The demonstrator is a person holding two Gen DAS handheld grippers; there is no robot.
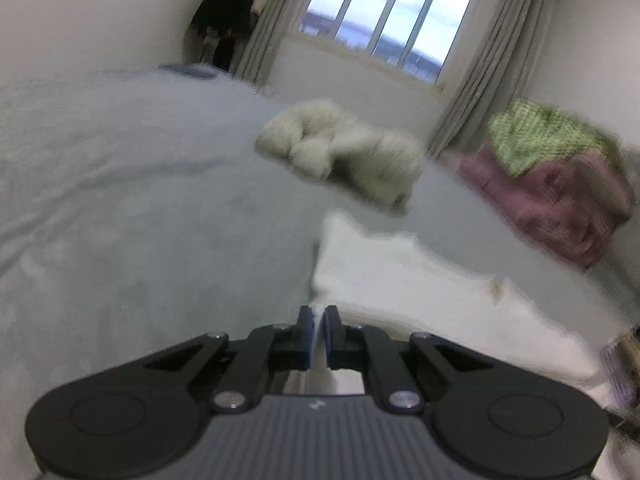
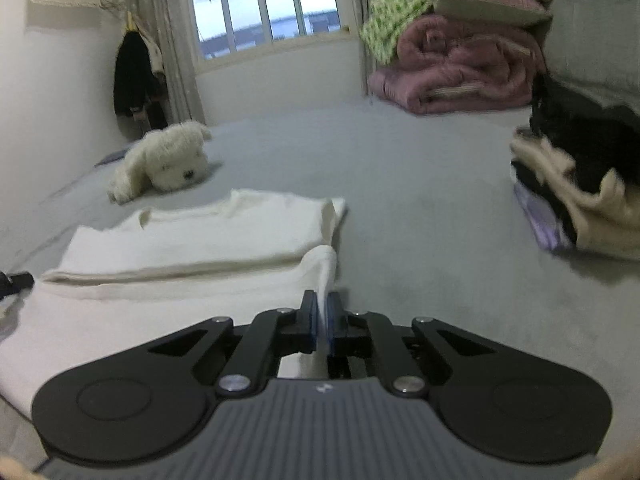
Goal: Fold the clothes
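Note:
A white garment (image 2: 192, 240) lies partly folded on the grey bed (image 2: 420, 200), its sleeves turned in over the body. My right gripper (image 2: 323, 316) is shut on the garment's near right corner, and a strip of white cloth runs up between its pads. In the left wrist view the same white garment (image 1: 420, 280) spreads to the right. My left gripper (image 1: 319, 328) is shut on its near left edge, with white cloth showing in the narrow gap between the blue pads. The left view is blurred.
A white plush dog (image 2: 168, 160) lies on the bed beyond the garment. Folded pink and green blankets (image 2: 460, 60) are stacked at the far right by the window. A heap of dark and cream clothes (image 2: 580, 184) sits at the right edge. Dark coats (image 2: 132, 76) hang on the wall.

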